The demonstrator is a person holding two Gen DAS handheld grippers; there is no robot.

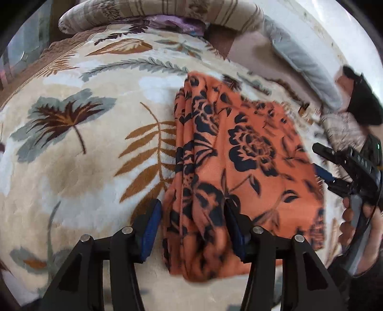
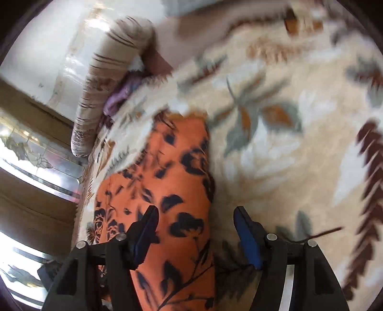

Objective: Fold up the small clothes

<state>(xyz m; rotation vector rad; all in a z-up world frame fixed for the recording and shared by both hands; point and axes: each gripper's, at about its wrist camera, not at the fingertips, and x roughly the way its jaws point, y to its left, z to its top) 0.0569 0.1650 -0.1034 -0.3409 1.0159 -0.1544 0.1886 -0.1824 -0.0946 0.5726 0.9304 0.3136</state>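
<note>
An orange garment with black flowers (image 1: 241,172) lies folded on a cream leaf-patterned blanket (image 1: 71,167). My left gripper (image 1: 191,215) is open, its jaws astride the garment's bunched left edge near the front corner. My right gripper (image 1: 322,162) shows at the garment's right edge, held by a hand. In the right wrist view the right gripper (image 2: 195,222) is open, its jaws astride one edge of the garment (image 2: 167,186), left finger over the cloth, right finger over the blanket (image 2: 299,155).
Striped pillows (image 1: 167,12) lie at the head of the bed. A grey pillow (image 1: 304,62) and a dark object (image 1: 363,105) lie at the right. A wall (image 2: 47,47) and a mirrored wooden panel (image 2: 28,155) stand beside the bed.
</note>
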